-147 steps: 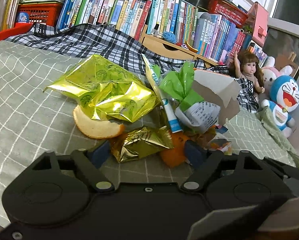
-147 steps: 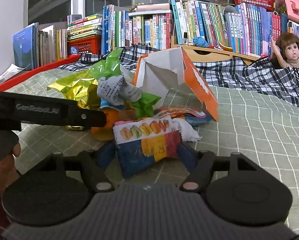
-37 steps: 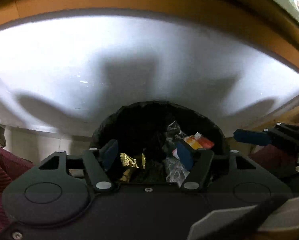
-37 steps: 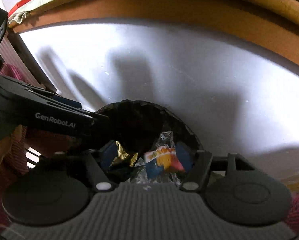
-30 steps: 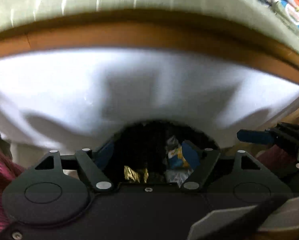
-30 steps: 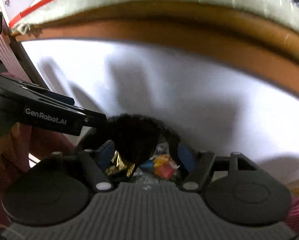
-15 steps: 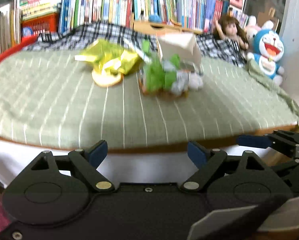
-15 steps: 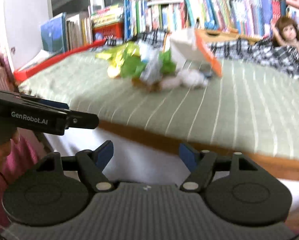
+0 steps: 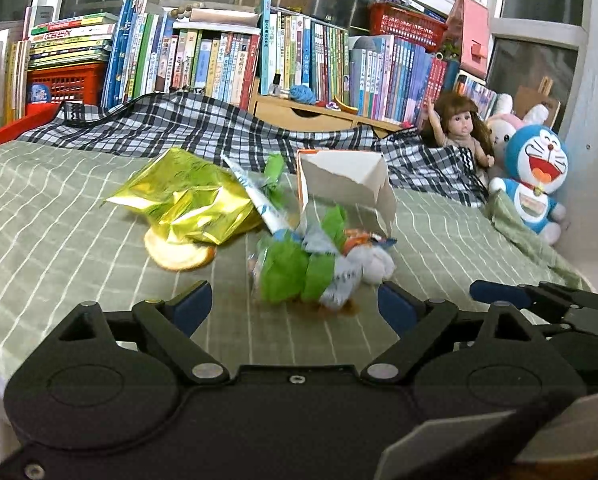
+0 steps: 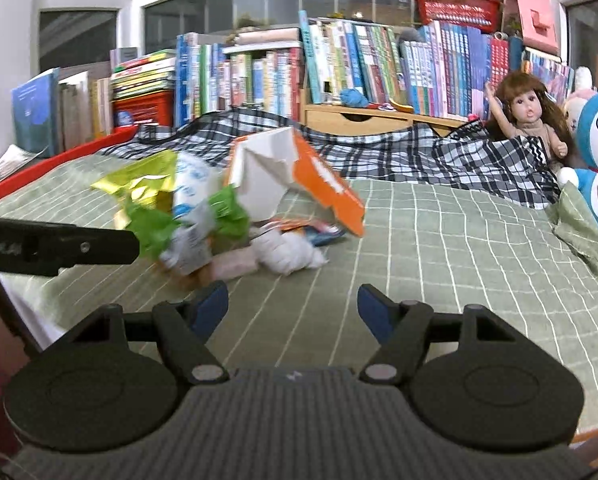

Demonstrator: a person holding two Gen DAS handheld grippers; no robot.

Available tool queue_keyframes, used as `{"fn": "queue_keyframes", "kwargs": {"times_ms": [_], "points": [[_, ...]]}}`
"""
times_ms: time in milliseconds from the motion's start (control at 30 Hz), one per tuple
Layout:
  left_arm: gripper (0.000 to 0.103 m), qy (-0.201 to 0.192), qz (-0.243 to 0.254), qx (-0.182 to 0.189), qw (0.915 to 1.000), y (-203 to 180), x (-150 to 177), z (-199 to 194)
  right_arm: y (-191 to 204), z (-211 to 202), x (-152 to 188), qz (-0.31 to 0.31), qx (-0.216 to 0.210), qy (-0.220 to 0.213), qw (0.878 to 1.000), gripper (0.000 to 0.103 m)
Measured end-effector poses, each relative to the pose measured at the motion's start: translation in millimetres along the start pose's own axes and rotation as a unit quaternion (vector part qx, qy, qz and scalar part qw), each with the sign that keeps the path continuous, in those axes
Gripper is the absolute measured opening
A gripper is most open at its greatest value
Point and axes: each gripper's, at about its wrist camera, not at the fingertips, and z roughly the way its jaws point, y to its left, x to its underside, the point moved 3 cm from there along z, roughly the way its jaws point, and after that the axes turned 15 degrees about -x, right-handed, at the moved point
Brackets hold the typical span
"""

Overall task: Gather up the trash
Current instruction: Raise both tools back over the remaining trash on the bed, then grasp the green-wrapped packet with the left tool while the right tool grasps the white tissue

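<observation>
Left tongs (image 9: 295,306) and right tongs (image 10: 293,306) both gape wide, empty, near a trash pile (image 9: 295,236) on the bed (image 9: 59,216).

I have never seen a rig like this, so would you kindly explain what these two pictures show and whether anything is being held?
A person holds two handheld grippers, each with a camera looking along its fingers. One picture is from the left gripper, the other from the right gripper. Both are open and hold nothing. They face a bed with a trash pile: a gold wrapper, a bread slice, green wrappers, a torn box and a white wad. Toys and books stand behind.
</observation>
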Motion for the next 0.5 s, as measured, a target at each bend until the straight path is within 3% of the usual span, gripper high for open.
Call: {"fn": "queue_keyframes", "kwargs": {"times_ms": [400,467,500], "points": [[0.09,0.009,-0.002,-0.004,0.9999,-13,-6,50,-14,57,-12,-0.038,-0.007,0.04,0.998,0.077],[0.09,0.009,-0.006,0.007,0.9999,-15,-7,57,-15,64,-12,-0.04,-0.007,0.048,0.998,0.074],[0.09,0.009,-0.012,0.014,0.9998,-15,-6,60,-16,68,-13,-0.039,-0.006,0.053,0.998,0.067]]}}
